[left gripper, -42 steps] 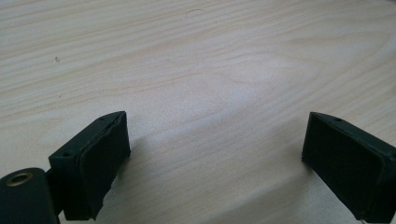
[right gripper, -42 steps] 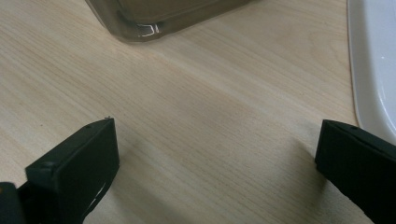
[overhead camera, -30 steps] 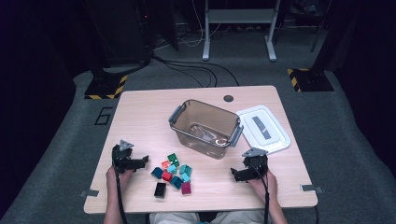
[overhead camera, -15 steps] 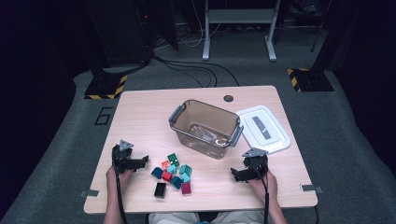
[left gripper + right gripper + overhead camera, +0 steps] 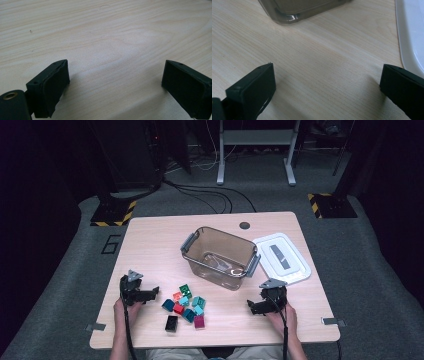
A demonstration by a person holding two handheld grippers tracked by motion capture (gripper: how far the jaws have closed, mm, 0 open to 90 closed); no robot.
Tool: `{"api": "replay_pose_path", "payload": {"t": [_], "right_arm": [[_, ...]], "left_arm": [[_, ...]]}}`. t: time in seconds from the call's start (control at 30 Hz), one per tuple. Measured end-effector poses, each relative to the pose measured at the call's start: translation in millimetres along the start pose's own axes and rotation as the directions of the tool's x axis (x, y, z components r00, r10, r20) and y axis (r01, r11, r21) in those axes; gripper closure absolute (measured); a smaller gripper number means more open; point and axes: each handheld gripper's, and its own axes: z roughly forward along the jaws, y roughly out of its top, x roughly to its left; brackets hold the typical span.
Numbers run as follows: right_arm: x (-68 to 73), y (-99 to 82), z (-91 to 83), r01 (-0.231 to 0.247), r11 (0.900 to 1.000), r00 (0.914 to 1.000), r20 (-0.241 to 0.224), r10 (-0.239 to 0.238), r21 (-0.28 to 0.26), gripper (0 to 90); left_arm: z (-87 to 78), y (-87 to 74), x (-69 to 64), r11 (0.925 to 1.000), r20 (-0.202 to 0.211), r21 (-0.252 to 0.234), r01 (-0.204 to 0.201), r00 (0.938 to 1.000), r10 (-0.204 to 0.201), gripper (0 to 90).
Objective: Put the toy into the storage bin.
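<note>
Blocks (image 5: 184,304) lie unmoved — left tool (image 5: 150,293) and right tool (image 5: 252,306) stay wide, empty.

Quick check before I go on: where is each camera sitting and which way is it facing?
High view: above the near edge, looking forward and down on the table; forearms, left claw, right claw.
Left gripper view: rides the left claw, looking down at bare tabletop.
Right gripper view: rides the right claw, facing the brown bin and white lid.
Shared: bin and lid, high and right gripper views.
</note>
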Motion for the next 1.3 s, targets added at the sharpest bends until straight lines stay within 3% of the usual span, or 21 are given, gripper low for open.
{"api": "replay_pose_path", "payload": {"t": [0.13, 0.3, 0.4, 0.47, 0.57, 0.63, 0.8, 1.0, 1.13, 1.3], "right_arm": [[0.0, 0.1, 0.2, -0.003, 1.0, 1.0, -0.002, 0.003, 0.001, 0.0], [-1.0, -0.1, 0.2, 0.01, 0.9999, 0.9999, -0.002, -0.01, 0.001, 0.0], [-0.9, -0.1, 0.1, 0.01, 1.0, 1.0, -0.001, -0.01, 0.001, 0.0], [-1.0, 0.0, 0.2, 0.008, 1.0, 1.0, -0.001, -0.008, 0.001, 0.0], [-1.1, 0.0, 0.3, 0.008, 1.0, 1.0, -0.001, -0.008, 0.0, 0.0], [-1.2, 0.0, 0.4, 0.006, 1.0, 1.0, -0.002, -0.006, 0.001, 0.0], [-1.3, 0.0, 0.4, 0.008, 1.0, 1.0, -0.002, -0.008, 0.0, 0.0], [-1.4, 0.1, 0.3, 0.004, 1.0, 1.0, -0.003, -0.004, 0.0, 0.0], [-1.8, 0.1, 0.6, 0.01, 0.9999, 0.9999, -0.003, -0.01, -0.004, 0.0], [-1.8, 0.0, 0.5, 0.008, 1.0, 1.0, -0.001, -0.008, -0.005, 0.0]], "left_arm": [[-1.2, -1.0, -1.6, 0.9999, -0.016, 0.002, 0.014, 0.9998, -0.014, 7.3], [-3.9, -3.7, -6.3, 0.998, -0.063, -0.003, 0.063, 0.996, -0.063, 7.2], [-7.0, -5.3, -6.7, 0.9976, -0.07, 0.007, 0.068, 0.9953, -0.068, 7.2], [-11.7, -7.0, -6.6, 0.9961, -0.058, 0.017, 0.087, 0.9946, -0.086, 7.1], [-21.7, -11.4, -6.9, 0.9926, 0.012, -0.018, 0.12, 0.9928, -0.12, 5.3], [-27.5, -12.9, -10.1, 0.9939, 0.028, -0.025, 0.108, 0.9938, -0.107, 4.9], [-33.1, -14.9, -18.5, 0.9967, 0.064, 0.02, 0.078, 0.9948, -0.08, 2.8], [-44.0, -13.5, -30.8, 0.9968, 0.111, -0.017, 0.078, 0.9909, -0.076, 2.5], [-49.3, -8.6, -43.0, 0.9986, 0.152, -0.018, 0.05, 0.9872, -0.047, 2.0], [-49.1, -6.0, -52.8, 1.0, 0.153, 0.007, 0.005, 0.9883, -0.006, 0.4]]}}
